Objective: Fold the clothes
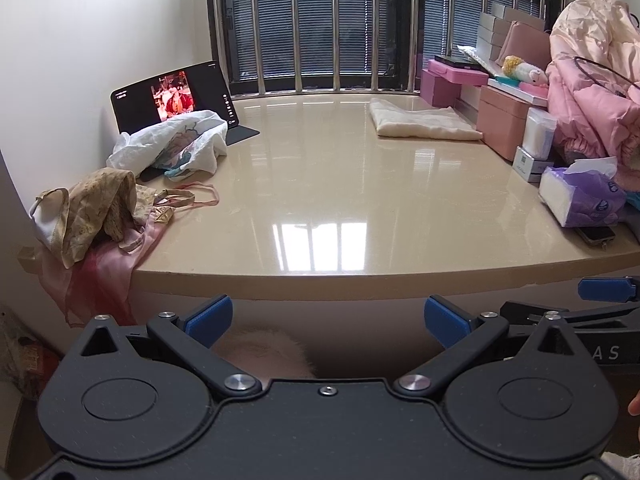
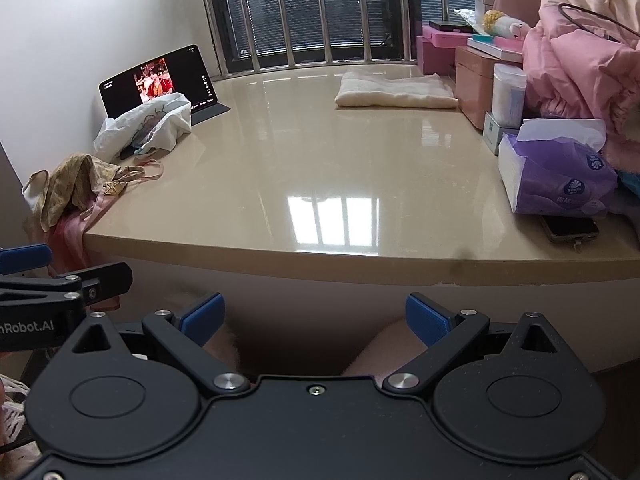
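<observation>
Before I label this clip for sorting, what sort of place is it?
Probably a bedroom's bay-window ledge at home: a glossy stone sill under a barred window, with crumpled clothes, a tablet playing video and pink bedding.

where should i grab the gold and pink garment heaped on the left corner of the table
Take the gold and pink garment with the left gripper at the raised gold fold on top of the heap, coming in from the table's front edge. That fold stands up off the surface, so open fingers can close around it. The pink part hanging over the edge is thin and would likely slip.
</observation>
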The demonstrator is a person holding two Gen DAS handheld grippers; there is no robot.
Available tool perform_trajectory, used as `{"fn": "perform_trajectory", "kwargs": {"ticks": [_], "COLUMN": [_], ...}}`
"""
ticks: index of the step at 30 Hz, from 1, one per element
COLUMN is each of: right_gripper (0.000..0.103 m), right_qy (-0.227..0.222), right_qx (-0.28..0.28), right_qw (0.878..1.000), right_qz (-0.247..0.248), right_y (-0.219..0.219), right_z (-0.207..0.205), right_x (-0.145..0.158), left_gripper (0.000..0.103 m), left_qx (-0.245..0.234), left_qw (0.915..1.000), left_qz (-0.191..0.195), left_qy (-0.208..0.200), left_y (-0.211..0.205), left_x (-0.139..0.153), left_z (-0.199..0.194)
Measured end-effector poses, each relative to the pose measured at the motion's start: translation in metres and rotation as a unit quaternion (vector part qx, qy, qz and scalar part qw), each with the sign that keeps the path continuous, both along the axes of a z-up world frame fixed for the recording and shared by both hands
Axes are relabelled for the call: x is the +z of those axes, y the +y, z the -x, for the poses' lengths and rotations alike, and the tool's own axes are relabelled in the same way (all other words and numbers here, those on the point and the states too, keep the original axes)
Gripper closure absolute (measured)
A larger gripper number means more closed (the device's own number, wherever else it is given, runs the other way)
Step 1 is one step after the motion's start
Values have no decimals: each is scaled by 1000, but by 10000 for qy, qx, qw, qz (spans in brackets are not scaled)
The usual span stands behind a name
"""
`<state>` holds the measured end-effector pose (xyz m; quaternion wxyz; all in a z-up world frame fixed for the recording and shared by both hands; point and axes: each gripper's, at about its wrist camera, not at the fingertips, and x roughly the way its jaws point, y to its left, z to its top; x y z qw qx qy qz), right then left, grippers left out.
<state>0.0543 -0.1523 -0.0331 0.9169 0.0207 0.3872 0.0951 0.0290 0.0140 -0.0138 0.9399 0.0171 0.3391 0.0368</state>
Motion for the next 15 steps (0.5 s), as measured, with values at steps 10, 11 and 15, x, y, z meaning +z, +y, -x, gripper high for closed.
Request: {"fn": "perform_trajectory", "kwargs": {"ticks": [10, 11, 15], "right_gripper": [4, 4, 4], "right_qy": [-241, -298, -524], "right_qx": [656, 742, 1084], "right_qw": [9976, 9968, 9927], "right_qz": [29, 39, 78], "right_y": [35, 40, 60], "right_z": [-34, -38, -53], "right_x": [-1, -1, 0], "left_gripper": [0, 0, 0], "left_qx": [346, 382, 630], "left_qw": [9991, 9988, 9969], "left_qz": [62, 75, 385], "left_qy": [257, 286, 282], "left_y": [25, 28, 52], "left_x": [-10, -11, -13], "left_z": [-30, -33, -43]}}
